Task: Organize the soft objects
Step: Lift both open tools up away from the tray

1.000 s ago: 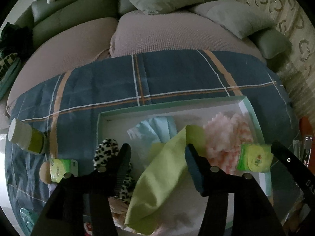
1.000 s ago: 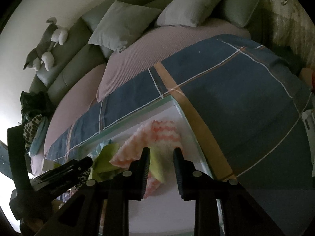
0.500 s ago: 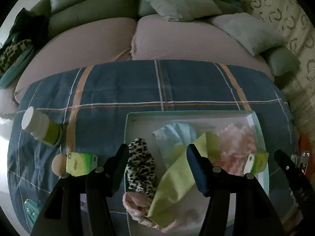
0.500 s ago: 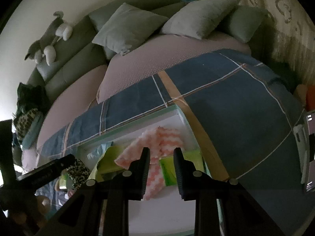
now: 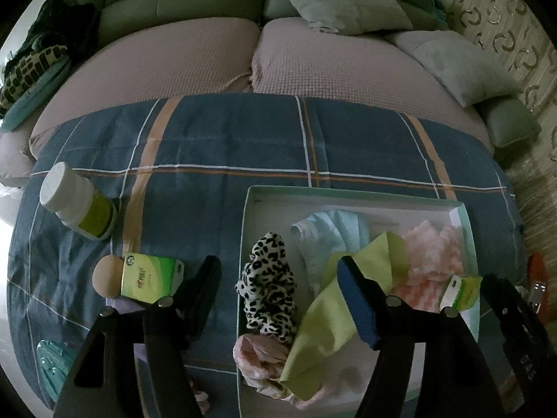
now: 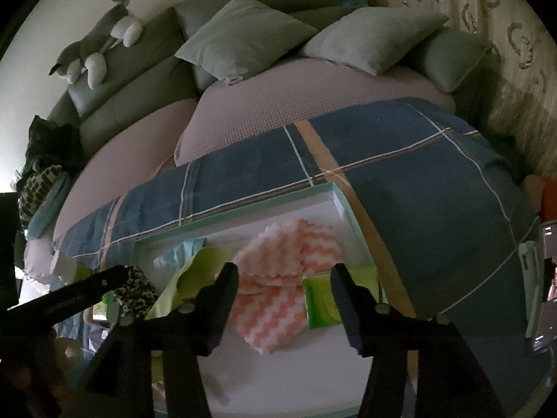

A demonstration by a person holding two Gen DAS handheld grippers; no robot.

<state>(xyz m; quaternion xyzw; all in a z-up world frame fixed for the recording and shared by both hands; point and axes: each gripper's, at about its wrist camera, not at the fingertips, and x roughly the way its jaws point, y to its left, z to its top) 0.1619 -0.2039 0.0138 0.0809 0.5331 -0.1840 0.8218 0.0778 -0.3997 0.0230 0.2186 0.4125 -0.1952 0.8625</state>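
Note:
A shallow white tray with a mint rim (image 5: 348,193) (image 6: 243,210) lies on a blue plaid cloth. In it lie a leopard-print scrunchie (image 5: 268,285) (image 6: 135,289), a light blue cloth (image 5: 330,233), a lime green cloth (image 5: 334,310) (image 6: 195,271), a pink zigzag cloth (image 5: 431,254) (image 6: 278,278), a pale pink fabric (image 5: 257,358) and a green tissue pack (image 5: 463,291) (image 6: 322,299). My left gripper (image 5: 278,275) is open above the scrunchie and empty. My right gripper (image 6: 283,282) is open above the pink zigzag cloth and empty.
Left of the tray on the plaid cloth (image 5: 209,146) are a white-capped bottle (image 5: 76,205), a second green tissue pack (image 5: 151,277) with a tan ball (image 5: 108,277), and a teal item (image 5: 52,357). A sofa with cushions (image 6: 243,38) lies behind.
My right gripper has opened wide and the green tissue pack now lies in the tray. My left gripper has shifted left, from over the lime cloth to over the scrunchie.

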